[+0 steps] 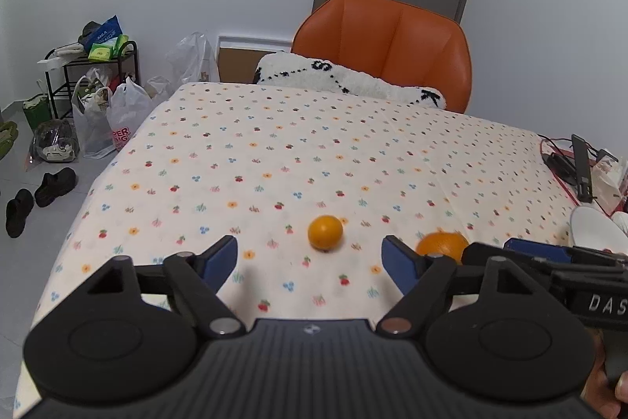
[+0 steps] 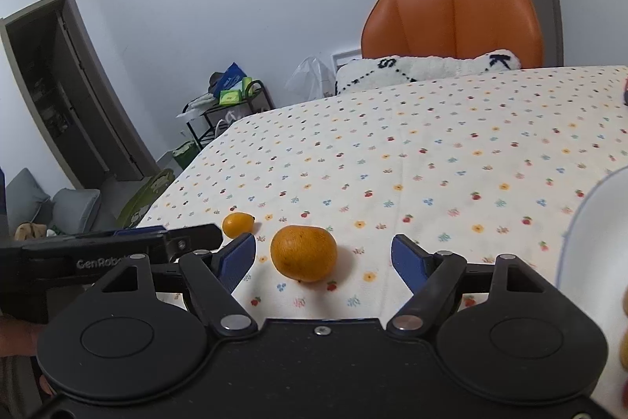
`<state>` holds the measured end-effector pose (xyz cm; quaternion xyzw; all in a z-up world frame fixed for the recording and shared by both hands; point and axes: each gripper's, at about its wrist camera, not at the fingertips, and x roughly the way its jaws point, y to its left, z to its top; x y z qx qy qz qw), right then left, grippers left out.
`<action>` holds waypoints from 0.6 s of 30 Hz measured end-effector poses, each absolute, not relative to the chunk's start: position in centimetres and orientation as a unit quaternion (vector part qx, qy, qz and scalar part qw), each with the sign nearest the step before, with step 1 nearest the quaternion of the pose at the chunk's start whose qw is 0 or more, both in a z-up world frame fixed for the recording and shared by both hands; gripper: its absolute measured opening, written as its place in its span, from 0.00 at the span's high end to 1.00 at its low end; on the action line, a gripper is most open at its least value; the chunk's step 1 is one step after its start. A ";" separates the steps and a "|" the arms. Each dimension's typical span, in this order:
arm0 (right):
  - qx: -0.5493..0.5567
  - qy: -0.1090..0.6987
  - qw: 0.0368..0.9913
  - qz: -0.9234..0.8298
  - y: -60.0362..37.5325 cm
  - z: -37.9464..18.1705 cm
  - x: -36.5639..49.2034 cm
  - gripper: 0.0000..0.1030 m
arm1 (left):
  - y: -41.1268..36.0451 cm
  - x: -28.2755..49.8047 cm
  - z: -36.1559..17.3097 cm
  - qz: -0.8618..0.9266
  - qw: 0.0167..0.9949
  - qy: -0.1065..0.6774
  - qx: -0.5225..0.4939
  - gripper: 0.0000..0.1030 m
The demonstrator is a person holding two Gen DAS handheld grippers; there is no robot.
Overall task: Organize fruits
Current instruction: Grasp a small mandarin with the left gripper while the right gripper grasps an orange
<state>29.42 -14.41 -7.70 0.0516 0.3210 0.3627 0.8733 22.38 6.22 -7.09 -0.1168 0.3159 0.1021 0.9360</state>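
Gaping wide and gripping nothing: left gripper (image 1: 310, 256), hovering low in the frame, blue pads spread either side of the small orange (image 1: 325, 231) sitting just beyond on the floral tablecloth (image 1: 274, 152). Likewise gaping and empty: right gripper (image 2: 324, 258), framing the large orange (image 2: 303, 253) at lower centre, fruit lying between the pads yet touching neither. Peeking in at the right edge: a white plate (image 2: 588, 222). Standing behind the table at upper right: an orange chair (image 1: 384, 42), holding a white cushion (image 1: 353, 79).
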 end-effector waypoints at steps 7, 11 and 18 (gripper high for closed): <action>0.040 0.341 0.861 0.376 -12.4 -9.0 30.3 0.51 | 7.2 23.4 -7.7 0.105 0.933 0.321 -0.124 0.36; 0.057 0.344 0.858 0.379 -12.6 -9.2 30.9 0.61 | 7.3 23.8 -8.1 0.102 0.932 0.325 -0.122 0.38; 0.054 0.337 0.865 0.368 -12.9 -9.1 31.2 0.61 | 6.6 25.3 -9.0 0.086 0.932 0.333 -0.114 0.46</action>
